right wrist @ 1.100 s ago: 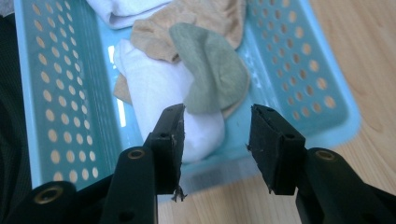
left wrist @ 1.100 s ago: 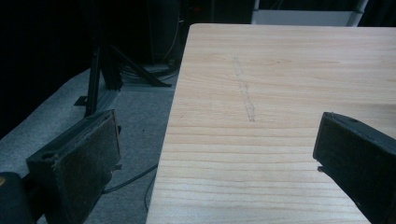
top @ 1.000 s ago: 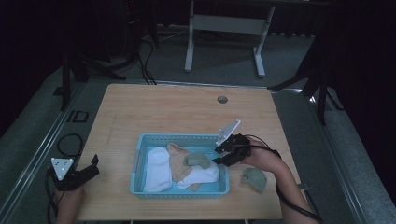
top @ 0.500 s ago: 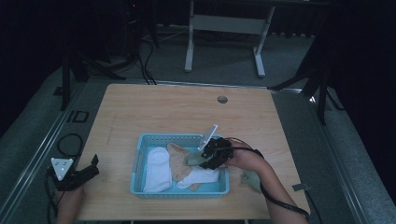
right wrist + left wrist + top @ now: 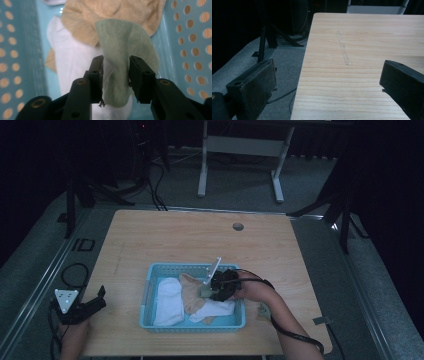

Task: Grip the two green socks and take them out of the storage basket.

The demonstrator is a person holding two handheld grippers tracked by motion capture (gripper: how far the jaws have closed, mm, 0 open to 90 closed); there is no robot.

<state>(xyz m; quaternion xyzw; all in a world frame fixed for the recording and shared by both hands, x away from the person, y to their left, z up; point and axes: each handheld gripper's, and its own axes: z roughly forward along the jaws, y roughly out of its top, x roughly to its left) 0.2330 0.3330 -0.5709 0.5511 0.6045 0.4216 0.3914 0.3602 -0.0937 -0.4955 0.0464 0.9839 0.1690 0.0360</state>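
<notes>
— Fingers [image 5: 97, 75] of the right gripper [image 5: 115, 75] first: how are they sitting?

— They are standing a little apart with a pale green sock [image 5: 125, 50] hanging between them; the cloth is lying against the inner face of both fingers, so they are pinching it loosely (I cannot tell how firmly). In the high view the right gripper [image 5: 212, 289] is hovering over the right half of the blue basket [image 5: 150, 285], with the person's forearm coming in from the lower right.

— And where is the green sock lying?

— It is dangling inside the basket, above a tan sock [image 5: 105, 15] and a white sock [image 5: 72, 67]. In the high view the tan sock [image 5: 190, 292] is lying in the middle of the basket, a white sock [image 5: 167, 302] is lying along its left side, and another white one [image 5: 215, 310] is lying just under the gripper.

— What is the left gripper [image 5: 80, 307] doing?

— It is resting at the left front corner of the bench [image 5: 175, 235], well apart from the basket. Its fingers [image 5: 253, 87] are spread wide, holding nothing, with bare bench [image 5: 362, 37] wood showing between them.

— Anything else beside the basket?

— Something small and greenish [image 5: 263, 310] is lying on the bench just right of the basket, partly hidden by the forearm; it is too small to name.
</notes>
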